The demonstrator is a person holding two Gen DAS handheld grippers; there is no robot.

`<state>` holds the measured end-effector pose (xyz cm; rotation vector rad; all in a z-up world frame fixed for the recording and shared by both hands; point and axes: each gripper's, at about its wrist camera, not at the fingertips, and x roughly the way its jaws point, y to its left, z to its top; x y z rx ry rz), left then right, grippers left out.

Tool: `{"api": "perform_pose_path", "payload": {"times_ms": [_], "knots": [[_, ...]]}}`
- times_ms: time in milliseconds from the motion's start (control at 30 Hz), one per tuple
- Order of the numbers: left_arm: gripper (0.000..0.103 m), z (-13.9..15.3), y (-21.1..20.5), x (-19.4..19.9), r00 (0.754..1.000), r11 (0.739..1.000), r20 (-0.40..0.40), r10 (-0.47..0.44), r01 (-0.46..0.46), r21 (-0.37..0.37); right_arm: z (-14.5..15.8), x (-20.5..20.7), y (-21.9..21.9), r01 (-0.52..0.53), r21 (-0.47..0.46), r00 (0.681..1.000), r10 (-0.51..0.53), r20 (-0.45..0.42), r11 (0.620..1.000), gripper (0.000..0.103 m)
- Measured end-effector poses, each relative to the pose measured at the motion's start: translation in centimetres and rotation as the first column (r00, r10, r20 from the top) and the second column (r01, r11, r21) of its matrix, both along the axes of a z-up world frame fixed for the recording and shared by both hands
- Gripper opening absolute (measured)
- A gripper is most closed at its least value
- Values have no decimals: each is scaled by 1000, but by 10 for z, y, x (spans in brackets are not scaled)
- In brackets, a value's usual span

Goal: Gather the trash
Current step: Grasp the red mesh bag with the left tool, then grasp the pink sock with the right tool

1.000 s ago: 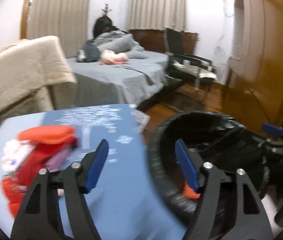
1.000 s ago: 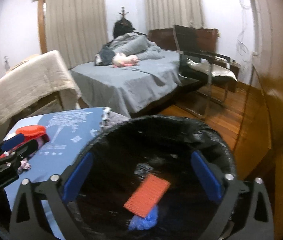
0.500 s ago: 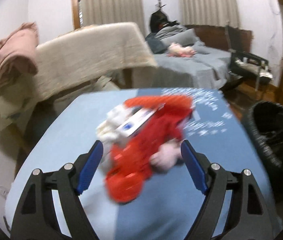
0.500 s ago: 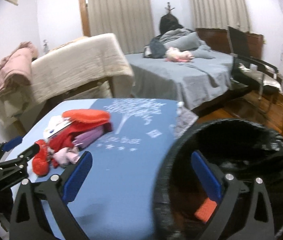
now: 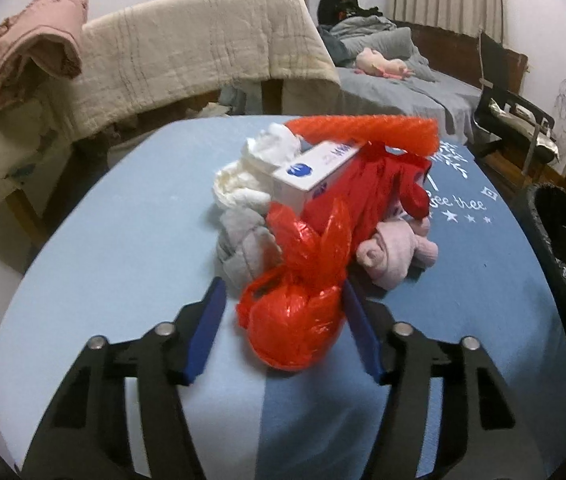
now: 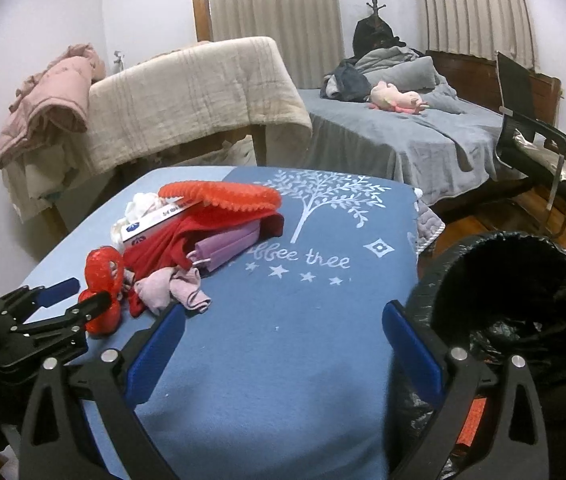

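Between left hand-held gripper (image 5: 283, 330) closing jaws: knotted red bag (image 5: 293, 320); right hand-held gripper (image 6: 283, 344) released. Right view alone shows bin (image 6: 523, 280) interior.

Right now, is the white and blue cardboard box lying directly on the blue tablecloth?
No. The white and blue cardboard box rests on top of the red cloth and the white crumpled tissue, raised off the blue tablecloth.

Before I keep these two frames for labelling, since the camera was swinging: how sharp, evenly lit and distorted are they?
Left wrist view: mostly sharp, slight softness on the red knotted bag between the left gripper fingers; dim indoor light, strong fisheye bending, dark corners. Right wrist view: crisp blue cloth print; the bin bag interior is nearly black, detail lost.
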<state>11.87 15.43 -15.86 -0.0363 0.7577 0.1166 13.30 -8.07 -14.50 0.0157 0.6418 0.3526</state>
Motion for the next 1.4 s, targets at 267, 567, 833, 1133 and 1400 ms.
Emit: {"api": "perform_pose_path", "payload": {"times_ms": [267,567,833,1133,1400], "knots": [[33,4,0,-5,1000,1000,21,-3,3,-18,-3,3,15,-24,0,1000,24,-3,1000,97],[33,29,15,-21,994,999,102,41,-39,-19,-8,10,51,-69,17,997,70,-13,997,97],[33,30,42,-21,989,994,105,109,-109,-8,-21,28,88,-110,13,993,111,-51,994,92],[33,29,53,-20,987,992,107,123,-123,-8,-40,51,113,-189,20,970,190,-151,982,65],[33,30,54,-19,987,993,105,118,-117,-15,-37,42,111,-262,54,948,267,-175,964,44]]}}
